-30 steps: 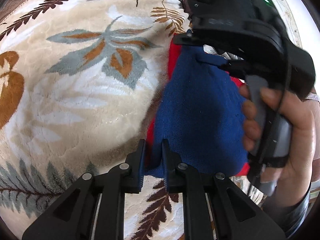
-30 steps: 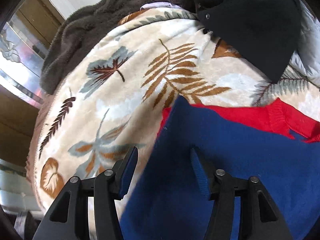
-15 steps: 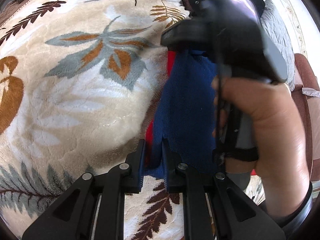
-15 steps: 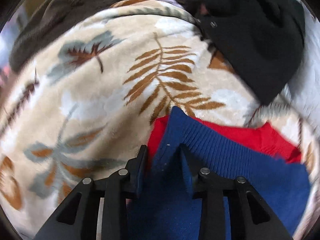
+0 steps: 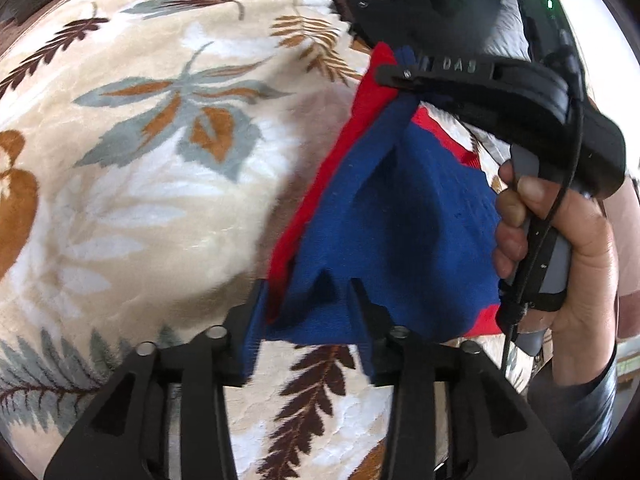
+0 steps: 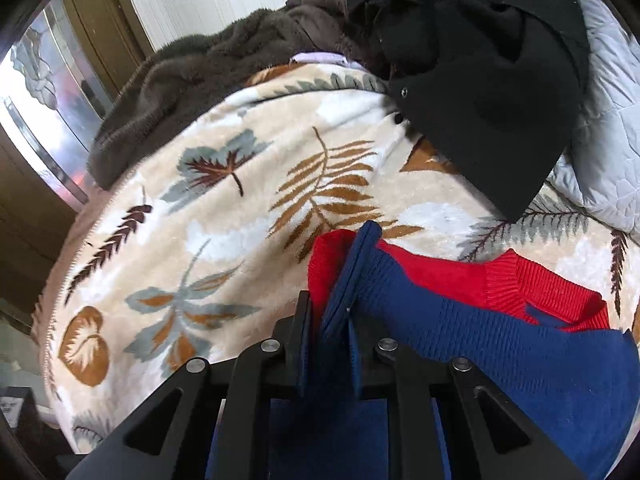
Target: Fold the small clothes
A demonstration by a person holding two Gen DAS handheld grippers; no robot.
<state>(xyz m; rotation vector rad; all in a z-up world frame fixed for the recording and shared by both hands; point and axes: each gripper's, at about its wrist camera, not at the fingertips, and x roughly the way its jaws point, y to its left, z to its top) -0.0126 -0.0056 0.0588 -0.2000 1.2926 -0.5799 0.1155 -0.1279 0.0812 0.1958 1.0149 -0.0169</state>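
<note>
A small blue and red knitted garment [image 5: 400,208] lies on a cream leaf-patterned blanket [image 5: 140,180]. My left gripper [image 5: 306,304] is at its near corner. Its jaws are opening, and the slack blue corner sits loose between the pads. In the right wrist view my right gripper [image 6: 328,328] is closing its jaws on a pinched fold of the garment's [image 6: 500,352] ribbed blue hem. The left wrist view shows that right gripper [image 5: 390,76] holding the far edge raised off the blanket, with a person's hand [image 5: 560,240] around its handle.
A black garment [image 6: 480,80] lies just beyond the knit at the back right. A brown fuzzy blanket [image 6: 180,80] is heaped at the back left. A white quilt [image 6: 608,120] lies on the right. The leaf-patterned blanket [image 6: 240,220] stretches to the left.
My left jaws were shut on the near corner and have parted. My right jaws narrowed onto the far hem and rose, lifting that edge so more red shows.
</note>
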